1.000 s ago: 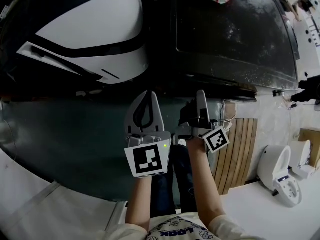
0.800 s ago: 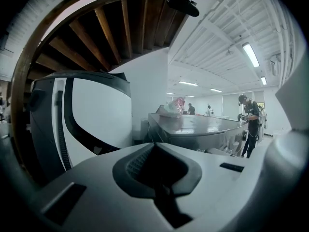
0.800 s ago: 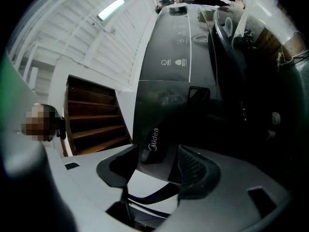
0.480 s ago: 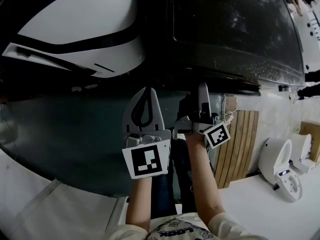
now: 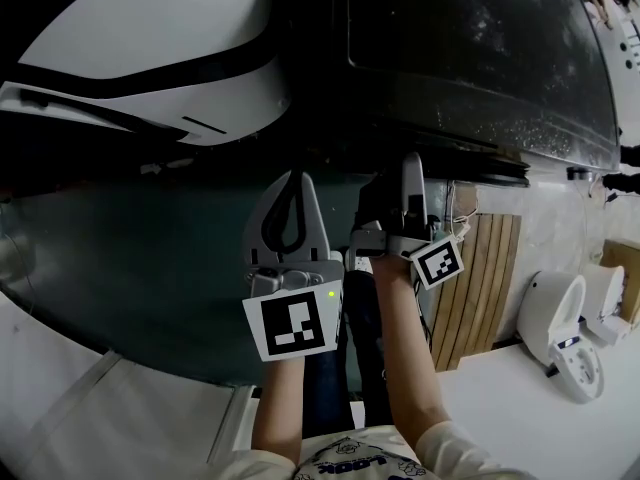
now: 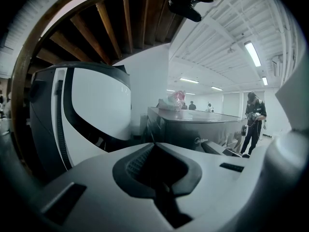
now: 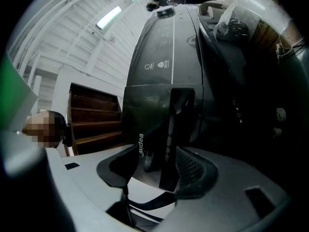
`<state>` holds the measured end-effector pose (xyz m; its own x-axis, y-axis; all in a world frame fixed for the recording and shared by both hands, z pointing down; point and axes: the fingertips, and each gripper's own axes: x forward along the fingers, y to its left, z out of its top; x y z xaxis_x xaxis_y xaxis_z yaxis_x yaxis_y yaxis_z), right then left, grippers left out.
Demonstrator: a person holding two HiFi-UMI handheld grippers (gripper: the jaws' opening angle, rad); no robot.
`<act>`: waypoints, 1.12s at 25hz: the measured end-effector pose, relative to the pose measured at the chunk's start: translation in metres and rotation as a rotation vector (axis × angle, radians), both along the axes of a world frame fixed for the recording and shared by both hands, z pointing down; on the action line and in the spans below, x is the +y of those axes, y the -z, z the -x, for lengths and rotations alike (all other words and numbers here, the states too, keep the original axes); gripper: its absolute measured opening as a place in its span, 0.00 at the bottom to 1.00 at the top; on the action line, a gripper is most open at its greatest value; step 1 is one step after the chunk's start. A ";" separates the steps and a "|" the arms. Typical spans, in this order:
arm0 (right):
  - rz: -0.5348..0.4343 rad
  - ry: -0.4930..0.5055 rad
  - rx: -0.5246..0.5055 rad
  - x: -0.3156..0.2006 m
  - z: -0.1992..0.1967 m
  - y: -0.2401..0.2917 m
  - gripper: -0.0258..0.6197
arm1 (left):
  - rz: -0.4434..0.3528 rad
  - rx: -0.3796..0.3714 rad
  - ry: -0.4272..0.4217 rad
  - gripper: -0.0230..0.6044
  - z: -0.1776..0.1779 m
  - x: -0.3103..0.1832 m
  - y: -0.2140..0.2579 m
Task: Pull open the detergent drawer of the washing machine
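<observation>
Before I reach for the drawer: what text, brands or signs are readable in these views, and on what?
"Midea": on the front of the dark washing machine, read in both gripper views.
"LOOK": apparently, upside down on the person's shirt in the head view.
Icons and fine print on the machine's top panel: too small to read.

The washing machine stands right of a rounded machine. Before them, the left claw sits beside the right claw, with a slatted panel farther right.
</observation>
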<state>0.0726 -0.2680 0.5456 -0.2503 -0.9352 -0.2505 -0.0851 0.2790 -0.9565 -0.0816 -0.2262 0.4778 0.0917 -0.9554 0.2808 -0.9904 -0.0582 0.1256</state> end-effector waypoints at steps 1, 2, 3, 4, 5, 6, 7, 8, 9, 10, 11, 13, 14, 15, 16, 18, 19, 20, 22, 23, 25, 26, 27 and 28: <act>-0.005 -0.001 0.001 -0.001 0.000 0.000 0.42 | 0.003 0.001 0.000 0.06 -0.001 0.000 -0.002; -0.011 -0.001 0.002 -0.003 0.000 0.000 0.41 | 0.006 0.003 0.001 0.06 -0.001 0.001 -0.003; -0.018 -0.001 0.001 -0.004 -0.001 0.000 0.39 | 0.008 0.003 0.002 0.06 -0.001 0.001 -0.005; -0.026 -0.001 0.000 -0.005 -0.001 0.000 0.38 | 0.011 0.004 0.003 0.06 -0.002 0.001 -0.007; -0.033 -0.001 -0.002 -0.006 -0.001 0.000 0.36 | 0.013 0.004 0.004 0.06 -0.002 0.001 -0.008; -0.040 -0.003 -0.003 -0.006 -0.002 0.000 0.36 | 0.014 0.004 0.004 0.06 -0.002 0.001 -0.009; -0.046 -0.004 -0.005 -0.006 -0.002 -0.001 0.35 | 0.015 0.004 0.005 0.06 -0.003 0.001 -0.010; -0.052 -0.005 -0.009 -0.006 -0.003 -0.001 0.34 | 0.015 0.004 0.004 0.06 -0.003 0.001 -0.011; -0.057 -0.006 -0.014 -0.005 -0.003 -0.001 0.33 | 0.016 0.004 0.004 0.06 -0.004 0.000 -0.011; -0.063 -0.008 -0.021 -0.006 -0.004 -0.002 0.33 | 0.017 0.004 0.004 0.06 -0.004 0.000 -0.012; -0.070 -0.010 -0.027 -0.006 -0.004 -0.002 0.32 | 0.018 0.004 0.005 0.06 -0.004 0.000 -0.013; -0.087 -0.012 -0.036 -0.006 -0.005 -0.002 0.32 | 0.019 0.003 0.006 0.06 -0.004 0.000 -0.015; -0.096 -0.012 -0.038 -0.006 -0.005 -0.001 0.31 | 0.020 0.002 0.006 0.06 -0.005 0.000 -0.015; -0.104 -0.012 -0.039 -0.006 -0.005 -0.001 0.31 | 0.022 0.001 0.006 0.06 -0.005 0.001 -0.016; -0.111 -0.011 -0.040 -0.007 -0.006 0.000 0.31 | 0.024 0.001 0.006 0.06 -0.005 0.001 -0.017; -0.122 -0.009 -0.038 -0.007 -0.005 0.001 0.30 | 0.029 -0.001 0.006 0.06 -0.005 0.002 -0.019; -0.128 -0.007 -0.036 -0.007 -0.005 0.001 0.30 | 0.032 -0.002 0.007 0.06 -0.005 0.003 -0.020; -0.134 -0.004 -0.035 -0.007 -0.005 0.002 0.30 | 0.034 -0.001 0.008 0.06 -0.005 0.003 -0.021; -0.144 0.003 -0.032 -0.007 -0.005 0.003 0.30 | 0.037 0.001 0.011 0.06 -0.004 0.004 -0.022; -0.147 0.006 -0.032 -0.007 -0.005 0.003 0.30 | 0.038 0.001 0.012 0.06 -0.004 0.005 -0.023; -0.150 0.009 -0.031 -0.008 -0.005 0.003 0.30 | 0.038 0.000 0.012 0.06 -0.004 0.004 -0.024; -0.150 0.010 -0.030 -0.008 -0.005 0.003 0.30 | 0.038 0.000 0.013 0.06 -0.004 0.004 -0.024; -0.151 0.011 -0.027 -0.008 -0.005 0.003 0.30 | 0.038 0.001 0.014 0.06 -0.004 0.004 -0.024; -0.152 0.012 -0.026 -0.007 -0.005 0.003 0.30 | 0.040 0.001 0.014 0.06 -0.004 0.004 -0.024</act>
<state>0.0775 -0.2755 0.5423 -0.2532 -0.8830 -0.3952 -0.0569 0.4214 -0.9051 -0.0776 -0.2223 0.5020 0.0787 -0.9447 0.3183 -0.9909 -0.0392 0.1285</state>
